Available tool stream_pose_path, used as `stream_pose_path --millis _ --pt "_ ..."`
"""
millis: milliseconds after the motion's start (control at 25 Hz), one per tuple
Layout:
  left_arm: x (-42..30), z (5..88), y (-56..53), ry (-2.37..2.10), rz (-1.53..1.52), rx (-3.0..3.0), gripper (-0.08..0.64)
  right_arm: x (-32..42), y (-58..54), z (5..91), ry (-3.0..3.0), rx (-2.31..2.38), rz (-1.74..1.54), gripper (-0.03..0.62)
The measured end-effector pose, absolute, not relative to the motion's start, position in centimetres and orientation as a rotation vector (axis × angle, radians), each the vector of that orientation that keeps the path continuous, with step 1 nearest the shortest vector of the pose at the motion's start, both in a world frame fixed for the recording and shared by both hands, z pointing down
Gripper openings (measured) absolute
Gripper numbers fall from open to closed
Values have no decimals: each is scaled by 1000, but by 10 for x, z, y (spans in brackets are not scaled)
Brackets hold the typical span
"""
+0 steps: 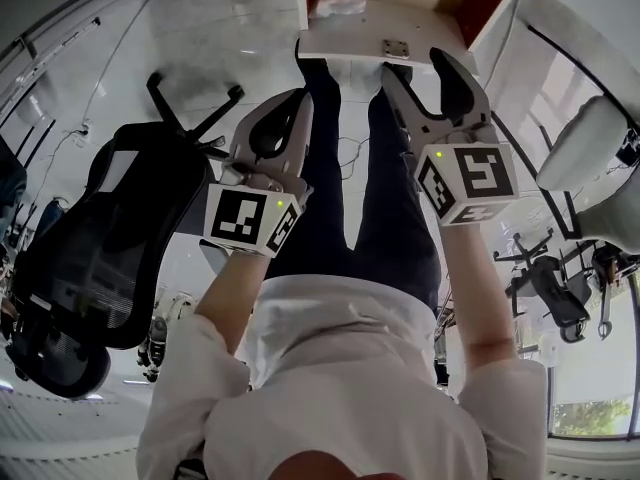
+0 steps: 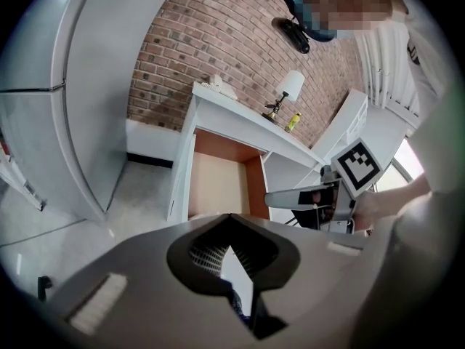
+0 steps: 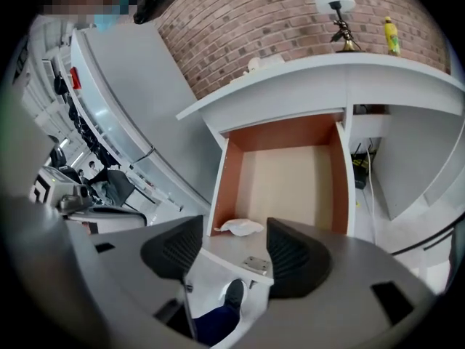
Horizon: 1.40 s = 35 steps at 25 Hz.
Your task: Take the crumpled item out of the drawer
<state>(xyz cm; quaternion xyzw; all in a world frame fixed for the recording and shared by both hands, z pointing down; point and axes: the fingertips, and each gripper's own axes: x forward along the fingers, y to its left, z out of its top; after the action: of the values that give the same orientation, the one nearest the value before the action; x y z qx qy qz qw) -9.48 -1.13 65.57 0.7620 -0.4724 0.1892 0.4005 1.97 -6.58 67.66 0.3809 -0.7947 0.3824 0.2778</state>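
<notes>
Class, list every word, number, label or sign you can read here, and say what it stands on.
No text can be read anywhere.
The cube on the left gripper and the cube on the right gripper: black-and-white square patterns, no letters.
The yellow bottle on the desk: label too small to read.
The red patch on the white cabinet: too small to read.
</notes>
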Motion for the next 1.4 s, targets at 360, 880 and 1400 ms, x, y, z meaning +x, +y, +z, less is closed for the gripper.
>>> stream_pose_path --millis 360,880,1400 --pt "-124 664 -9 -1221 458 1879 9 -12 -86 717 -2108 904 1008 247" --pt "-151 671 -11 -1231 396 1855 9 -41 -106 770 -2036 749 987 247" --pt "-177 681 0 -1240 378 1785 9 -61 -83 815 -1906 610 1005 247"
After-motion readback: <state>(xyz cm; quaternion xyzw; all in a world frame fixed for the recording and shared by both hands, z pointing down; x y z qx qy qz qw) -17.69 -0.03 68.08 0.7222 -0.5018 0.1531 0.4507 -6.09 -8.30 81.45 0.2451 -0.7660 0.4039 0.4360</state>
